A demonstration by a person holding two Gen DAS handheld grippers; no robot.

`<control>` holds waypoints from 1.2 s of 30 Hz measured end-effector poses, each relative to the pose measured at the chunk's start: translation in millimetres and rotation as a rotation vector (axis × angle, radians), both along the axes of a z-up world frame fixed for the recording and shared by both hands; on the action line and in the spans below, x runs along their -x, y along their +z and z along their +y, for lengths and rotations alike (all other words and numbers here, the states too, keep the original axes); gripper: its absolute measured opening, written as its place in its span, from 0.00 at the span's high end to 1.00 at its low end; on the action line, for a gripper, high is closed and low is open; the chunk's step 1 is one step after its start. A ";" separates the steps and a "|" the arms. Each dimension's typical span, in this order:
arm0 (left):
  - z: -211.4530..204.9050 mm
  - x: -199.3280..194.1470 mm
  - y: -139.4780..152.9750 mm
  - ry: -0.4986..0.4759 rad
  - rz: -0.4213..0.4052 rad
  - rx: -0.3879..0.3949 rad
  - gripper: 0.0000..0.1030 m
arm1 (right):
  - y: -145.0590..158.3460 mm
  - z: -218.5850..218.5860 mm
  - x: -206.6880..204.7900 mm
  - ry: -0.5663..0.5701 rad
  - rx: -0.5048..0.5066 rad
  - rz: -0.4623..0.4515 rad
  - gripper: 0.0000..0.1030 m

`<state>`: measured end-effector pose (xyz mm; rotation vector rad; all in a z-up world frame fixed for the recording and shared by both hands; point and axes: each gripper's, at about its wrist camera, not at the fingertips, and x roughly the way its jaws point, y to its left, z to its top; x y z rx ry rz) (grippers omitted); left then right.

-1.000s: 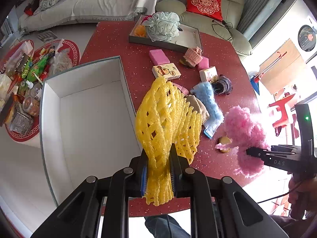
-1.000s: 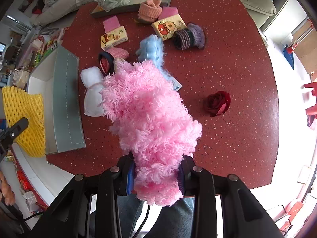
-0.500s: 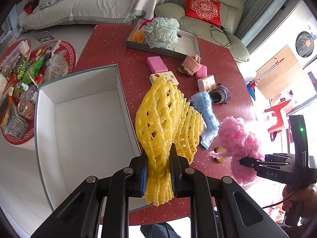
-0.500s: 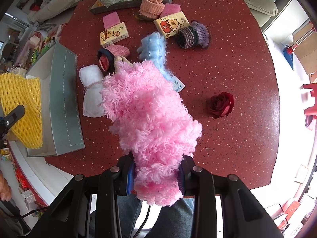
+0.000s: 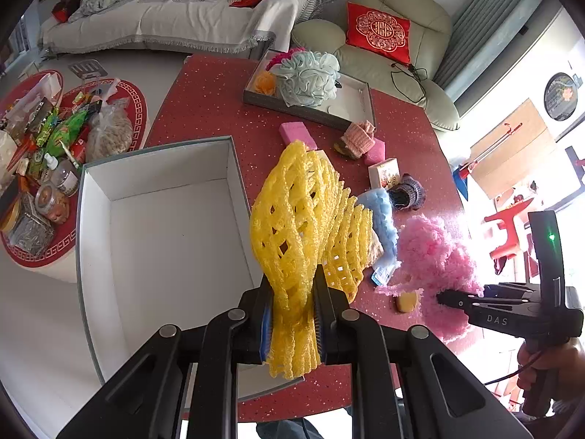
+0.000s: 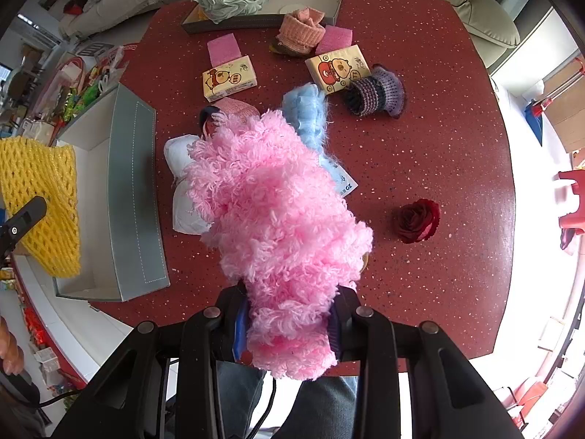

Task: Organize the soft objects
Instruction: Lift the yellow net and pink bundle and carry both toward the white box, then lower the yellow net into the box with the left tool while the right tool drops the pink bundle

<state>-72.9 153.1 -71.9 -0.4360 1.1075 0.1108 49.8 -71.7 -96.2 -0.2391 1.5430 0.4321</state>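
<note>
Left wrist view
- Left gripper (image 5: pixel 292 314): jaws pinch the lower end of the yellow foam net (image 5: pixel 303 226), which stands up from the fingers.
- Net's place: held above the red table (image 5: pixel 212 102), at the right wall of the open white box (image 5: pixel 164 234).
- Box: sits at the table's left edge, nothing seen inside it.
- Right gripper (image 5: pixel 444 298): enters from the right, held by a hand (image 5: pixel 548 360), its tips buried in the pink fluffy piece (image 5: pixel 435 256).
- Near the net: a blue fluffy piece (image 5: pixel 382 216) lies on the table just behind it; a knitted purple piece (image 5: pixel 407 192) lies further back.
- Far side: a shallow grey tray (image 5: pixel 351 109) holds a pale green mesh puff (image 5: pixel 309 77).

Right wrist view
- Right gripper (image 6: pixel 289 325): jaws clamped on the pink fluffy piece (image 6: pixel 278 212), which rises from the fingers over the table (image 6: pixel 438 139).
- Under and behind it: a white soft bundle (image 6: pixel 181 183) and the blue fluffy piece (image 6: pixel 307 109) on the table.
- Right of it: a dark red fabric rose (image 6: pixel 416 219), lying apart.
- Further back: two cartoon-printed packs (image 6: pixel 228 78), pink sponges (image 6: pixel 223 49), a peach knitted piece (image 6: pixel 301 31).
- Left edge: the yellow net (image 6: pixel 40 201) hangs over the box (image 6: pixel 131 190); only one black finger (image 6: pixel 23 219) of the left gripper shows.
</note>
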 end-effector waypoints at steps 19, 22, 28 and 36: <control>41.6 26.8 7.5 0.111 -0.047 0.006 0.82 | 22.3 53.6 5.7 0.108 -0.019 -0.053 0.64; 49.7 35.0 9.3 0.141 -0.053 0.003 0.82 | 26.7 64.5 7.7 0.133 -0.029 -0.062 0.64; 65.8 52.8 11.8 0.206 -0.050 -0.023 0.82 | 33.5 91.7 14.6 0.202 -0.060 -0.069 0.64; 88.2 75.9 8.0 0.294 -0.008 -0.064 0.82 | 44.8 145.7 30.4 0.315 -0.136 -0.062 0.64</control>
